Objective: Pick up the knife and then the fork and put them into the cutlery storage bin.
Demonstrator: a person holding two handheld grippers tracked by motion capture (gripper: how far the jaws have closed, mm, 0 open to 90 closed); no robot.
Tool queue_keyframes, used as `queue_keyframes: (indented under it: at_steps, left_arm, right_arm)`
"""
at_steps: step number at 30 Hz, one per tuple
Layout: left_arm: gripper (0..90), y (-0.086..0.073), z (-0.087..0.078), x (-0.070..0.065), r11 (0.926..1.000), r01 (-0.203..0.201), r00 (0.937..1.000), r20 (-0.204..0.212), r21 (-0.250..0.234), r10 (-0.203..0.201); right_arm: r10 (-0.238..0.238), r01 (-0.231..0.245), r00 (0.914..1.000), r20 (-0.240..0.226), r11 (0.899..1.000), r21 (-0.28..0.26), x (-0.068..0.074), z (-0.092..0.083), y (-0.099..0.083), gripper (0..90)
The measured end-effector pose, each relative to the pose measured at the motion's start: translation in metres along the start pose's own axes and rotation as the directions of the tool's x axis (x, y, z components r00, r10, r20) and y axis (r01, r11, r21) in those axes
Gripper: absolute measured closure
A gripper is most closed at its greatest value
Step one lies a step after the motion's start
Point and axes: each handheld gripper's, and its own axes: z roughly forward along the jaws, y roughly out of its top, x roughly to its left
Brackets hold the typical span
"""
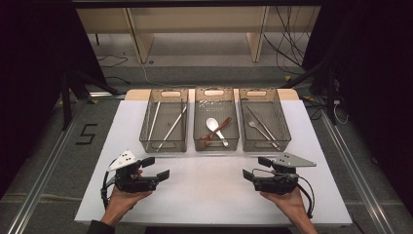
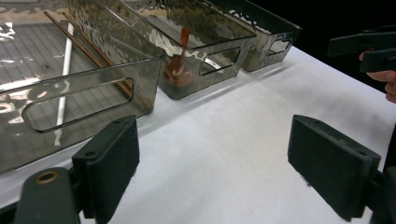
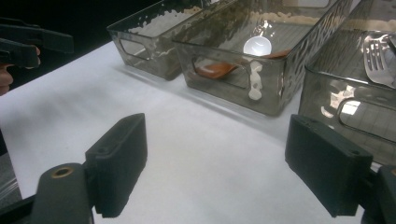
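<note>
Down at the near edge of the table, two hands come in, each holding a gripper just above the white surface (image 1: 214,190). On the near-left part, the left gripper (image 1: 157,166) has its jaws spread wide with nothing between them; on the near-right part, the right gripper (image 1: 255,168) mirrors it, jaws parted and empty. Both point inward toward each other, well apart, with a bare stretch of white sheet between them.

Moving on from the grippers, three smoky clear bins stand side by side in a row toward the far edge. The left bin (image 1: 144,127) holds chopsticks (image 1: 170,127), pale ones and darker brown ones lying lengthwise. The middle bin (image 1: 197,127) carries a white spoon (image 1: 213,125) and a reddish-brown spoon (image 1: 217,130) crossing each other. The right bin (image 1: 285,127) has a metal fork (image 1: 253,126) with another slim metal piece beside it; I cannot tell what that one is. Each bin has a cut-out handle in its near end wall, clear in both gripper views.

Past the bins a strip of bare wood shows at the far edge of the table. Beyond that, grey floor with loose black cables, pale wooden furniture legs at the back, and metal rails running along either side. A black "5" (image 1: 86,134) is marked on the floor to the left.
</note>
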Motion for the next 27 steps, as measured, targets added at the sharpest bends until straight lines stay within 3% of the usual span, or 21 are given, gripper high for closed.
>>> queue_keyframes:
  at_steps: [27]
  left_arm:
    - [15.9,-0.0009,0.0013,0.0005,0.9999,0.010,0.9999,0.012,0.008,-0.011]
  right_arm:
    - [-0.004,0.005,0.9996,0.028,1.000,-0.023,0.0001,-0.0042,-0.0042,17.4]
